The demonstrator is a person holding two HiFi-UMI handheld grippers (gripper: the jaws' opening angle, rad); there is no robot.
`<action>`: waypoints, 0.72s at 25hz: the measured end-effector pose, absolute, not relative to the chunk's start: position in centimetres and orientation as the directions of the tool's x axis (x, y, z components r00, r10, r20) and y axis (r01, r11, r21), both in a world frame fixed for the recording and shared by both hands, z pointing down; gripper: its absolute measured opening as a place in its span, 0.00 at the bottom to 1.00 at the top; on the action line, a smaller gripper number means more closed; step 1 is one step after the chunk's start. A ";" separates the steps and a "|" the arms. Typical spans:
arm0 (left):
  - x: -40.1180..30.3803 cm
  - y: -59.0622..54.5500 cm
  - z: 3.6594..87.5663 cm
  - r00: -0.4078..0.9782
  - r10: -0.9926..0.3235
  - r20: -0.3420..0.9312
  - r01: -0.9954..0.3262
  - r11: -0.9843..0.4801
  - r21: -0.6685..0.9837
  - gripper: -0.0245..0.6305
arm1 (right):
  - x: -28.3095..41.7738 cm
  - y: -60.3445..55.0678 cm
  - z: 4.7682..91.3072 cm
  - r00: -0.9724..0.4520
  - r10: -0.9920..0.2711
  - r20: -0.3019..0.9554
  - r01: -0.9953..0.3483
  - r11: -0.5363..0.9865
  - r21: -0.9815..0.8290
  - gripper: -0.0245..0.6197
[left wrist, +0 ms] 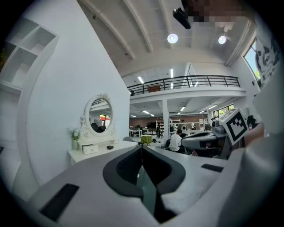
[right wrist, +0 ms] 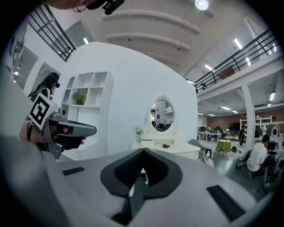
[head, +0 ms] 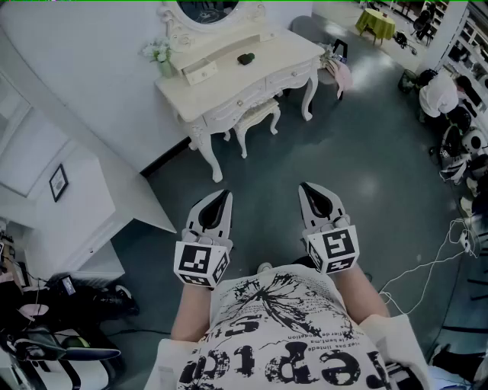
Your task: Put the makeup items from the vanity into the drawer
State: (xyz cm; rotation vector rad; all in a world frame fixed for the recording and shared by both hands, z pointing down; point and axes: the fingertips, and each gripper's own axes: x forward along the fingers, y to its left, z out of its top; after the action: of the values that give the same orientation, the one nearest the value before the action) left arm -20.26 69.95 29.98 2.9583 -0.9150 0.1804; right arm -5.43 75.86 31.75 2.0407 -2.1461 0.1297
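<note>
The cream vanity [head: 290, 47] with an oval mirror stands well ahead of me against the curved white wall. A small dark makeup item [head: 245, 58] lies on its top, beside a little white drawer box [head: 200, 74] and a flower vase [head: 162, 57]. My left gripper [head: 226, 196] and right gripper [head: 306, 187] hover side by side over the grey floor, far short of the vanity. Both are shut with nothing between the jaws. The left gripper view shows the vanity [left wrist: 88, 153] and the dark item [left wrist: 110, 147] past the closed jaws. The right gripper view shows the dark item [right wrist: 166, 145] too.
A padded stool [head: 255, 116] sits under the vanity, and a pink bag [head: 341, 72] hangs at its right end. A white shelf unit [right wrist: 86, 111] stands to the left. Seated people [head: 440, 93], a green-covered table [head: 375, 23] and floor cables [head: 427, 266] lie to the right.
</note>
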 end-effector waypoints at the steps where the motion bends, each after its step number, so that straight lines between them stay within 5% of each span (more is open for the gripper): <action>1: -20.2 69.8 29.9 0.821 -0.558 0.122 -0.563 -0.826 0.004 0.07 | -5.3 75.7 31.7 -0.041 -0.981 0.189 -0.997 0.052 0.056 0.06; 18: -18.6 63.6 30.8 0.842 -0.517 0.151 -0.532 -0.843 0.081 0.07 | -3.3 70.4 32.5 -0.002 -0.968 0.252 -1.000 0.002 -0.002 0.06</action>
State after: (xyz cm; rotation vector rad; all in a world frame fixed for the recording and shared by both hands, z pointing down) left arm -18.63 63.64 30.76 2.8997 -0.8288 0.1863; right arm -3.34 70.41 32.50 2.0842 -2.0878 0.2691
